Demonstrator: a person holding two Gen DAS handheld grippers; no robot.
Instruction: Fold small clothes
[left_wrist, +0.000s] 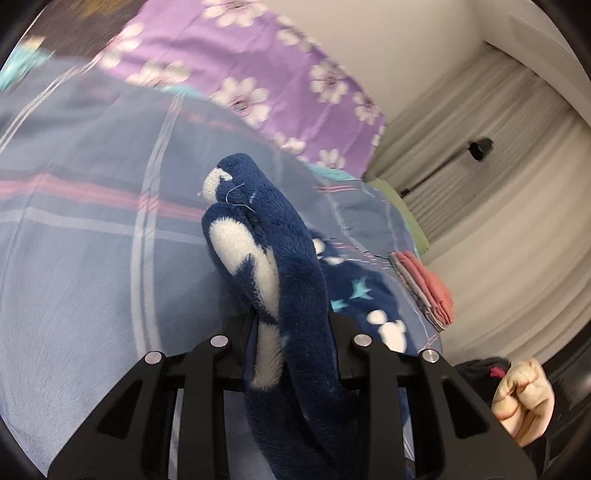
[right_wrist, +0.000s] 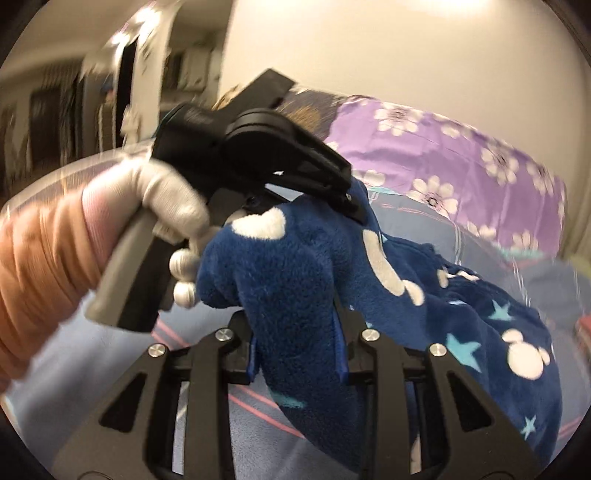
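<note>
Jaws of left gripper (left_wrist: 291, 332) and right gripper (right_wrist: 297, 343) both pinch the raised blue fleece garment (right_wrist: 295, 273) above the bed (left_wrist: 81, 258).

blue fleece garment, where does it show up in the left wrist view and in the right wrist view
Left wrist view: the blue fleece garment rises through the centre, clamped in the left gripper.
Right wrist view: it fills the centre and lower right, clamped in the right gripper.
Shared landmark: the purple flowered cloth, upper centre in the left view, upper right in the right.

A home bedroom: plaid bedsheet (left_wrist: 92, 240), floral pillow (left_wrist: 229, 55), curtains (left_wrist: 498, 192).
</note>
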